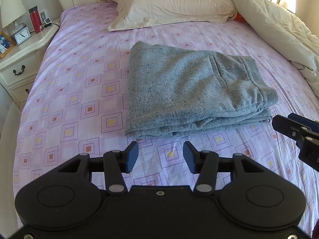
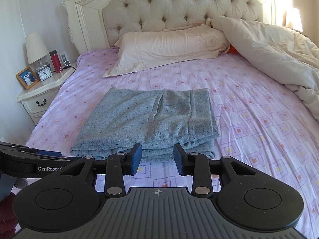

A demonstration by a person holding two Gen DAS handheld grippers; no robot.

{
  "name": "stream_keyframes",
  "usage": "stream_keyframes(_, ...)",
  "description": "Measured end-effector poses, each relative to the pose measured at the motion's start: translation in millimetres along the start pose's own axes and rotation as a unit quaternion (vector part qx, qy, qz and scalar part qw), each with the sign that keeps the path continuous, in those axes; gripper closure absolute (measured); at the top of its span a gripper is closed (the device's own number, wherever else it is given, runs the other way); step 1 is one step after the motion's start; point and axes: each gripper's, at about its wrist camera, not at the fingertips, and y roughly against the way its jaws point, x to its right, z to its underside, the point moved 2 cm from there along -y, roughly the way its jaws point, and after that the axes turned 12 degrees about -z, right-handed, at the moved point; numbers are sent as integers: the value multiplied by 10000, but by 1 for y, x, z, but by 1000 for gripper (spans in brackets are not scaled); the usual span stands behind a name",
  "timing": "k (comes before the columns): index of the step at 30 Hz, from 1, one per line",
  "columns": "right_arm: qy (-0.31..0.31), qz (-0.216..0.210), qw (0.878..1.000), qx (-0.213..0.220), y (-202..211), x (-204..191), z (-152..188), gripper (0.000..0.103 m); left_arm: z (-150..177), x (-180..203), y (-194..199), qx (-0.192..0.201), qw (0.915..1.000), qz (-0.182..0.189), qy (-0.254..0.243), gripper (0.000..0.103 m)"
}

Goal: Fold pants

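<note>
- While both grippers hover over the bed sheet (image 1: 79, 91), the grey pants (image 1: 191, 91) lie folded in a compact stack mid-bed, clear of the pillow (image 1: 171, 6).
- Left gripper (image 1: 160, 156): jaws apart, nothing between them, just short of the stack's near edge.
- Right gripper (image 2: 158, 157): jaws apart, empty, likewise at the near edge; contact cannot be judged.

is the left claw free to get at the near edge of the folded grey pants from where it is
Probably yes. The left claw is open and empty, just short of the pants, with only bare sheet between its tips and the near folded edge. The right claw sits off to the side, not in its path.
</note>
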Motion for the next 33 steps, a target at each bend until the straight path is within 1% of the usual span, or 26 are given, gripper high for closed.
stream_keyframes(33, 14, -30, 10000, -69, -4, -2, 0, 69, 0, 2, 0, 41, 10000, 40, -46, 46)
